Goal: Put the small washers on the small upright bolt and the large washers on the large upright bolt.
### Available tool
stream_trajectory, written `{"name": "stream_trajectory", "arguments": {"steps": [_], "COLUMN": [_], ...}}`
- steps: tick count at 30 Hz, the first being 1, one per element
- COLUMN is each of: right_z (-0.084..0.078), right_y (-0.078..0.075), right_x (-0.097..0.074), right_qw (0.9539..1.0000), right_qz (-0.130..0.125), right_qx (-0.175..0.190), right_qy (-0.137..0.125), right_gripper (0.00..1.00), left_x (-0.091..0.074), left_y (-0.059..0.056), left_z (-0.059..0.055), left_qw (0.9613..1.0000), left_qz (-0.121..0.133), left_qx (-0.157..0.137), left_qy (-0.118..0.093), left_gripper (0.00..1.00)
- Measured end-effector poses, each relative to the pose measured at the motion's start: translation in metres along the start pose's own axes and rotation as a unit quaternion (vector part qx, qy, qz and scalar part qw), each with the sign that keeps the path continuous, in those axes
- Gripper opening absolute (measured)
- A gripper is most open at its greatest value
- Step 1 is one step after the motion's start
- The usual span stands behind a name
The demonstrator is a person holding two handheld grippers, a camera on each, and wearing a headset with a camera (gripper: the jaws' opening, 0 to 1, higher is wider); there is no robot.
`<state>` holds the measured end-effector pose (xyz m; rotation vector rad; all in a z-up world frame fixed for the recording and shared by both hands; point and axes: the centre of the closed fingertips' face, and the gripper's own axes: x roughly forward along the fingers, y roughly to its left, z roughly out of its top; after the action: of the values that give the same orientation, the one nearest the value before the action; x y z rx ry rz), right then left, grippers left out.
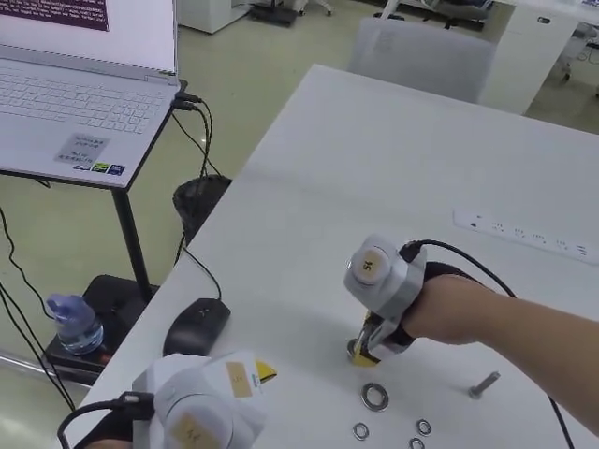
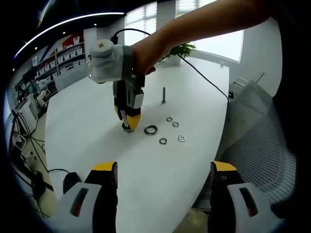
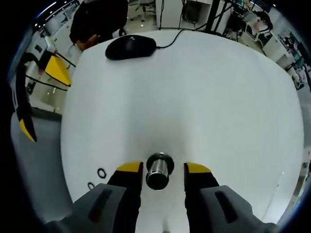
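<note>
Unclenched right gripper (image 3: 163,168), jaws flanking large upright grey steel bolt (image 3: 159,177), just beside large silver ring washer (image 1: 375,397). Released left gripper (image 2: 164,166), well apart from washer.

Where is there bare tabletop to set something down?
Free: the wide far tabletop between the mouse and the power strip. Crowded: near the right gripper, where the washers and small bolt are.

One large steel ring washer (image 2: 150,129) lies flat. Near it are four small steel ring washers (image 2: 169,119). There are two bolts: one thin upright steel bolt (image 2: 164,94) near that large washer, and one thick upright steel bolt (image 3: 160,170) just beside it. One black computer mouse (image 1: 197,325) and one white power strip (image 1: 524,234) lie well apart from it.
</note>
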<state>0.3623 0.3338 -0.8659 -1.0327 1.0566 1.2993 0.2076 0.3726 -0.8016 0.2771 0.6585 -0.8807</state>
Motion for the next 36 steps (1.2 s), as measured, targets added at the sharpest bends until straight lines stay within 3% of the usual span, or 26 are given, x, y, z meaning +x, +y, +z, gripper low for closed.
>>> {"name": "stream_trajectory", "arguments": {"steps": [6,17,36], "right_z": [-0.001,0.009,-0.011], "right_y": [-0.001,-0.003,0.013], "right_x": [-0.008,-0.032,-0.064], "right_qw": [1.0000,0.9988,0.9973], "right_qz": [-0.003,-0.013,-0.037], "right_qx": [-0.005,-0.001,-0.026], "right_qy": [-0.007,-0.047,-0.058], "right_gripper": [0.39,0.39,0.36], "left_x": [0.001,-0.003,-0.006], "left_y": [0.000,0.007,0.004], "left_z": [0.003,0.005,0.011], "left_qw": [1.0000,1.0000,0.9999], "left_qz": [-0.001,0.006,0.008], "left_qx": [0.000,-0.002,0.002], "left_qy": [-0.003,-0.005,-0.009], "left_gripper": [0.78,0.77,0.77]}}
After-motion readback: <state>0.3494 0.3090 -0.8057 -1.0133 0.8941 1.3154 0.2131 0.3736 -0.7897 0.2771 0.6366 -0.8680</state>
